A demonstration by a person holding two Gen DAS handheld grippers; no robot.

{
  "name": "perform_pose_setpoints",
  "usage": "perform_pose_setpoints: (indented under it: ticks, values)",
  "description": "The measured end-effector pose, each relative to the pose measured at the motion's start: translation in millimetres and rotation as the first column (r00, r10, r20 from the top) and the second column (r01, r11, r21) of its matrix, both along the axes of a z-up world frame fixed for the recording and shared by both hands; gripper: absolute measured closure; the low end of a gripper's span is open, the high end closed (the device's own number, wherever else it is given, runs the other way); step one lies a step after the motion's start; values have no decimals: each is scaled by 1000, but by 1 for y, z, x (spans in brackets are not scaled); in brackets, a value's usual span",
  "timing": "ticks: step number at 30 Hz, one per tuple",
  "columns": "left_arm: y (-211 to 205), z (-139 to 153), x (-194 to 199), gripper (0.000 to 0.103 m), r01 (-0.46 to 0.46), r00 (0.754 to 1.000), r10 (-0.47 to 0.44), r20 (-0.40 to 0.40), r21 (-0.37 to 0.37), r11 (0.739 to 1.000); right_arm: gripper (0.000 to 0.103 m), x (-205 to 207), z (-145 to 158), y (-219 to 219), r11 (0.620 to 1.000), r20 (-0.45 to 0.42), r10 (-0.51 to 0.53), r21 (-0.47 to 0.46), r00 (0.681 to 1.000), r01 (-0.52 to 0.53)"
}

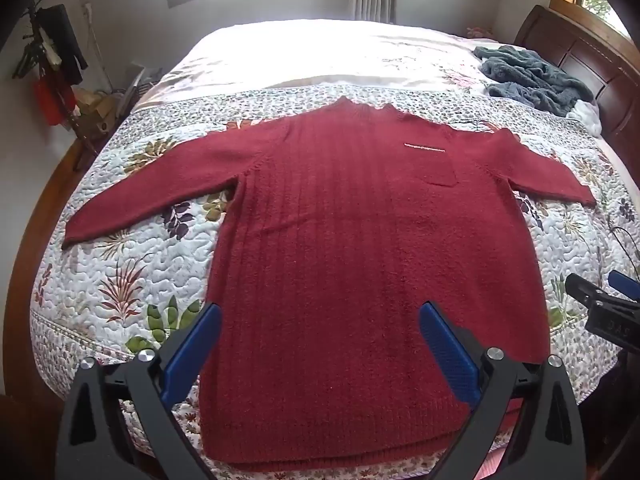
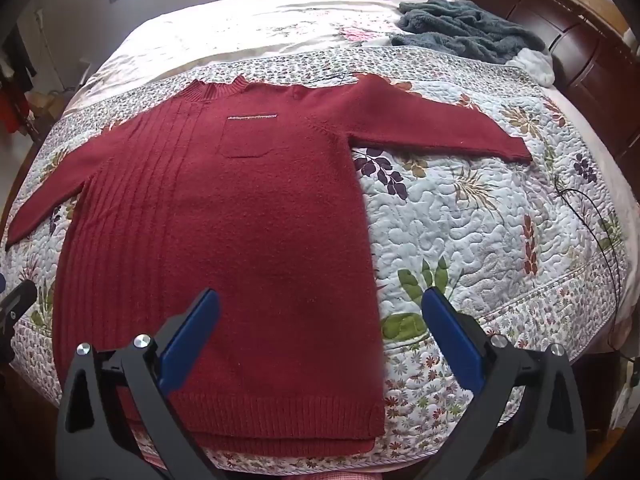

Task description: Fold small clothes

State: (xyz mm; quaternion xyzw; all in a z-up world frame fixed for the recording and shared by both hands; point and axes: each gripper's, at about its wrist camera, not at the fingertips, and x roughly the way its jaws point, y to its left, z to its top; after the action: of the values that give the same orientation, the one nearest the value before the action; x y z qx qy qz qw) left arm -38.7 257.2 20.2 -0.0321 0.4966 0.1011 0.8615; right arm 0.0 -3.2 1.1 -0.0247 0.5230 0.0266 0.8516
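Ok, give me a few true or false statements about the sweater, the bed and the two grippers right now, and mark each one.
1. The red sweater lies spread flat on the floral quilt, both sleeves out. True.
2. The left gripper is shut on the hem. False: its fingers are apart, holding nothing.
3. A grey fleece garment lies bunched near the headboard. True.
4. The sweater is already folded in half. False: it is unfolded.
5. The right gripper is open. True.
6. The sweater has no pocket. False: it has a chest pocket.

sweater [image 1: 360,248] flat on bed [image 1: 120,264], blanket [image 1: 532,76] behind
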Motion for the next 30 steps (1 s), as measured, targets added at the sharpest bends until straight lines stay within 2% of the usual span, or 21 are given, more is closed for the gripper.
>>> perform_pose_setpoints:
  ticks: [4,5,8,10,30]
  values:
    - [-6,1,-1,4,8,1000,-8,-3,31,999,3,4,3,-7,1000,3,-10,-9,1000,10]
    - [3,0,1,4,-15,1000,15,0,5,1000,3,5,3,-8,1000,3,-7,-6,1000,7]
    - [1,1,2,4,-13,1000,13,10,17,1000,3,8,3,-14,1000,2,-3,-1,1000,3]
    - [1,-1,4,4,-15,1000,14,13,25,1000,3,5,3,0,999,12,-5,-34,1000,5]
    - [2,-5,8,4,-12,1000,11,22,56,998,3,11,-5,7,999,18,7,-51,1000,-6]
